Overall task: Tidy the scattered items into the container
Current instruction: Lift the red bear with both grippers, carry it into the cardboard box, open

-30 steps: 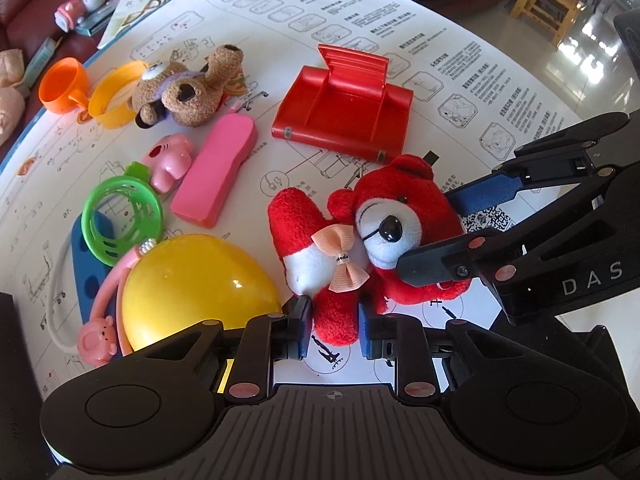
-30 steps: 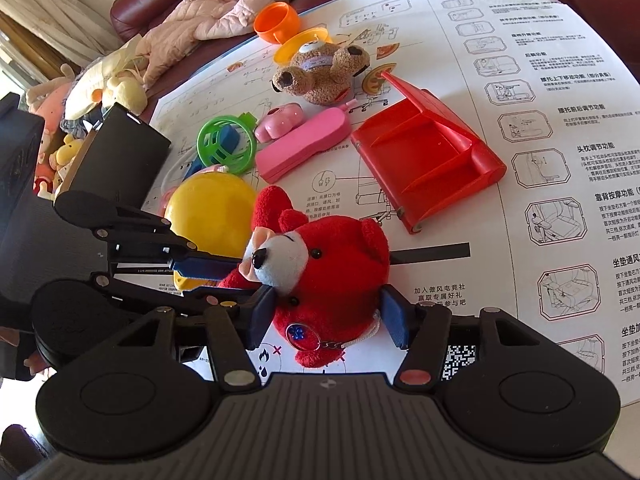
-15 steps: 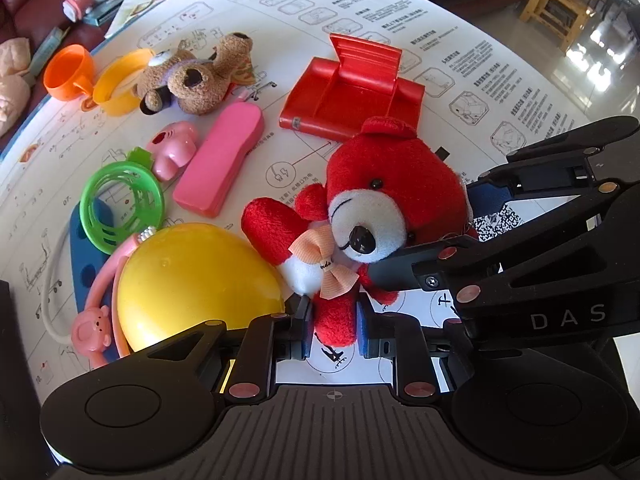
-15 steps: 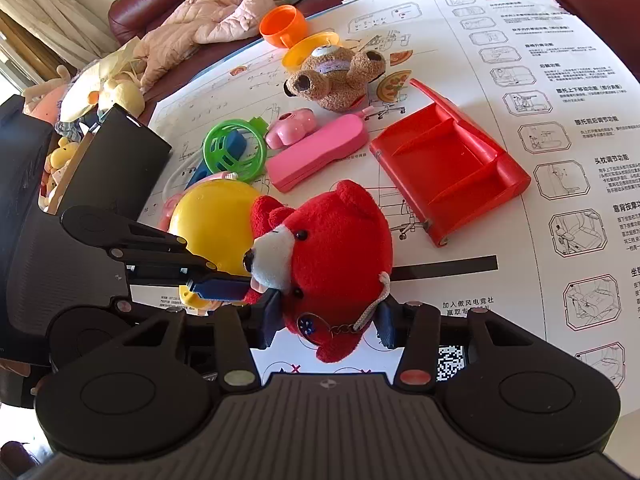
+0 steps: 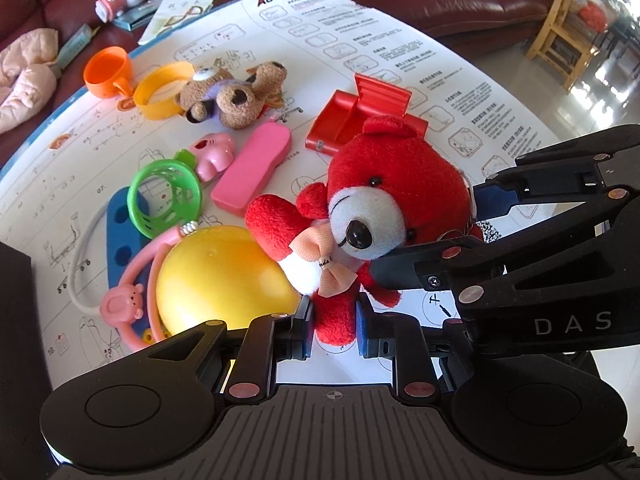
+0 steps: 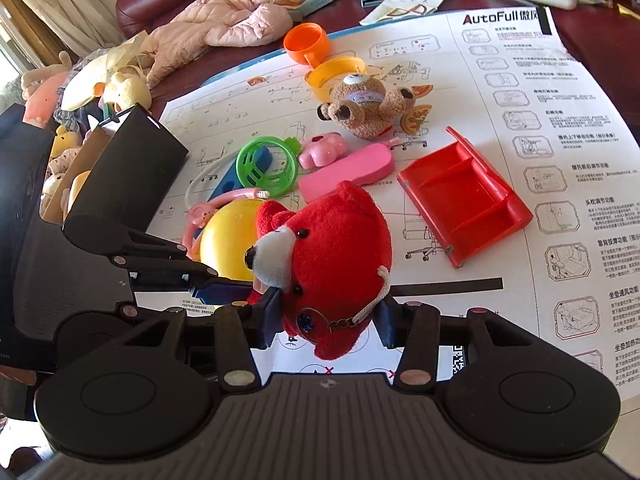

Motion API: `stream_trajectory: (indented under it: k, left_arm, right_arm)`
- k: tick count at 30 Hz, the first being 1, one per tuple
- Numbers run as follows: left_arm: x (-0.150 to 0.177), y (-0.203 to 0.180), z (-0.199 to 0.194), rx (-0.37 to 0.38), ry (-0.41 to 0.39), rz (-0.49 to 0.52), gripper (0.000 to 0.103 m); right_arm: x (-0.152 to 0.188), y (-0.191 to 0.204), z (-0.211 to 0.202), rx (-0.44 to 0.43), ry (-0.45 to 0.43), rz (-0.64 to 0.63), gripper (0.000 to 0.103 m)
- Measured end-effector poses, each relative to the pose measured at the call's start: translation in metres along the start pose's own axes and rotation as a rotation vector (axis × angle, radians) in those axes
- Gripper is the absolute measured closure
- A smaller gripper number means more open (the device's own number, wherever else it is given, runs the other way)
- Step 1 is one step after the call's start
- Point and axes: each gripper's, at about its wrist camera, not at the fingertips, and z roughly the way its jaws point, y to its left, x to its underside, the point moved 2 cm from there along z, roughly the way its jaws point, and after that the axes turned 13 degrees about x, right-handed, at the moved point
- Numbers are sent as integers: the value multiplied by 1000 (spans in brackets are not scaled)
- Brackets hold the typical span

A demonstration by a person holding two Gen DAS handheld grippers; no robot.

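A red teddy bear (image 5: 396, 200) is gripped from two sides above the printed instruction sheet (image 5: 400, 60) on the desk: one leg is clenched by the left gripper (image 5: 335, 330), the head by the right gripper (image 6: 326, 318). A yellow ball (image 5: 218, 280) lies just beside it, a red tray (image 6: 464, 204) nearby.
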Motion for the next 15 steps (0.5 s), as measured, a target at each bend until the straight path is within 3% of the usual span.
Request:
stream_trajectory:
  k: [8,15]
  left_arm:
    - [16,23,-72,-72,-142,-88,84]
    - [59,88,-153,-206,-275,-294,83]
  right_arm:
    - [-33,64,-36,-3,-95,-163,50]
    - [-72,173,-35,-118,-156,-379,50]
